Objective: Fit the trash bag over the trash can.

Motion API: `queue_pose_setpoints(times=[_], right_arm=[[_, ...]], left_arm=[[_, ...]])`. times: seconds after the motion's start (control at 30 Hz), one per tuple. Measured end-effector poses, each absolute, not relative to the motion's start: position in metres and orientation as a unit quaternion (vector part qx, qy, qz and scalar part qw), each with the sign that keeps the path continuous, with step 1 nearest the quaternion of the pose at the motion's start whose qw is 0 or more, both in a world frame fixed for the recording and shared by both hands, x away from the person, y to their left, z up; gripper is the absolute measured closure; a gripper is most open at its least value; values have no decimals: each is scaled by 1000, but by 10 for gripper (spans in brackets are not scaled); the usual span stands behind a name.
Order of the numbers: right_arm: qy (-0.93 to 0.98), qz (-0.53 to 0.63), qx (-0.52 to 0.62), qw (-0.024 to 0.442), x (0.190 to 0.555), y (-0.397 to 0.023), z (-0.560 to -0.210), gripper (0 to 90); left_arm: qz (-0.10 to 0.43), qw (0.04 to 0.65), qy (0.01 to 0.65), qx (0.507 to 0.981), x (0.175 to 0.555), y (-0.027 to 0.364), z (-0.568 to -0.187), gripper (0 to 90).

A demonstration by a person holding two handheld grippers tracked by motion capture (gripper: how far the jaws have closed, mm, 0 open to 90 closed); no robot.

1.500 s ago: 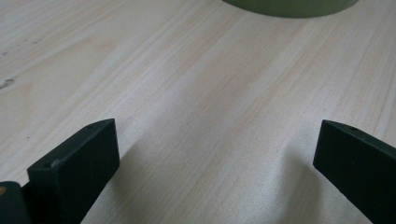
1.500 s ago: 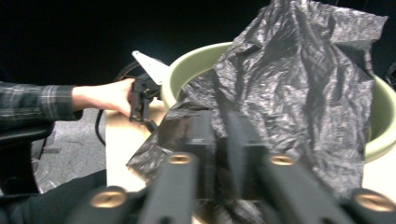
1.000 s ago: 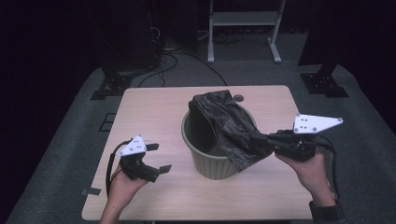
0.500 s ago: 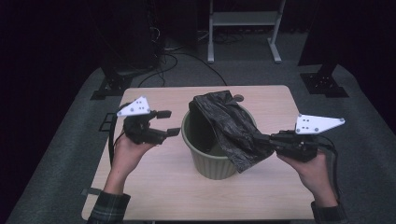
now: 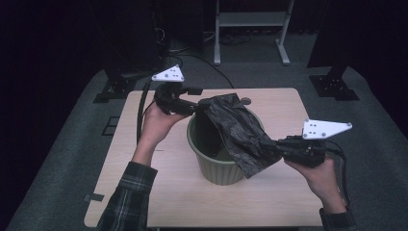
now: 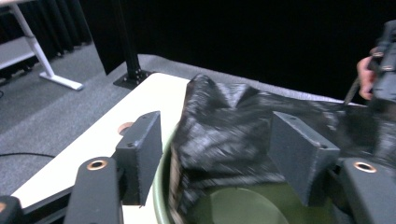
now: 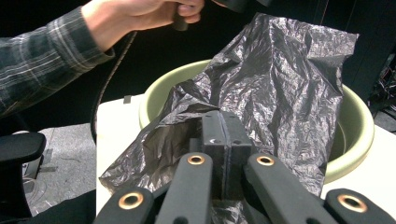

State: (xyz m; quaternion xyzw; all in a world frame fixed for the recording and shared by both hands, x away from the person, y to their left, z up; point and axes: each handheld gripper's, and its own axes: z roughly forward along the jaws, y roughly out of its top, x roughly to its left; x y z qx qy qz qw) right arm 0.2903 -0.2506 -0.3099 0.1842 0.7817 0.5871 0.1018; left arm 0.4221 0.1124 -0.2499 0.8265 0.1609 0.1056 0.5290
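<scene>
A pale green bin (image 5: 216, 166) stands mid-table with a crinkled black plastic bag (image 5: 235, 130) draped over its rim. My right gripper (image 5: 278, 147) is shut on the bag's right edge beside the bin, and the right gripper view shows its pads (image 7: 212, 135) pinching the film. My left gripper (image 5: 192, 107) hovers at the bag's far left corner, above the bin's rim. Its jaws have just been closing. In the left gripper view the bag (image 6: 229, 121) lies in the gap of the left gripper (image 6: 219, 149), and the pads (image 6: 140, 149) stand clear of it.
A small brown disc (image 5: 245, 100) lies on the wooden table (image 5: 144, 202) near the far edge. A white metal stand (image 5: 250, 19) and black stand bases (image 5: 334, 86) sit on the grey floor beyond. The left gripper's cable (image 5: 141, 110) hangs along the forearm.
My left gripper rose from the table's near left and travelled forward and right to the bag's far corner, its jaws narrowing. The right gripper and the bin stayed put.
</scene>
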Motion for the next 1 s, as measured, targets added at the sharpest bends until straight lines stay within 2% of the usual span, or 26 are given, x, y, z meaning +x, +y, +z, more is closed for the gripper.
queue_pose_setpoints(times=[0.07,0.1,0.13,0.2,0.23,0.33,0.8,1.0], right_arm=[[781,588,184,102,290,-251,-310,899],[781,588,185,101,291,-251,-310,899],[781,589,184,101,291,-251,-311,899],[780,589,184,102,291,-252,-310,899],[778,591,185,104,292,-253,-310,900],[775,594,187,107,292,-256,-307,900],[763,606,189,121,300,-251,-298,900],[751,620,194,122,313,-246,-292,900]], left_arm=[[88,525,157,832,430,106,-255,455],[80,525,155,833,433,104,-257,455],[71,523,154,835,435,101,-260,498],[55,515,146,843,436,94,-265,595],[46,508,141,848,435,91,-267,678],[29,476,122,870,429,79,-274,730],[4,382,95,919,415,57,-302,759],[1,366,92,926,413,55,-307,727]])
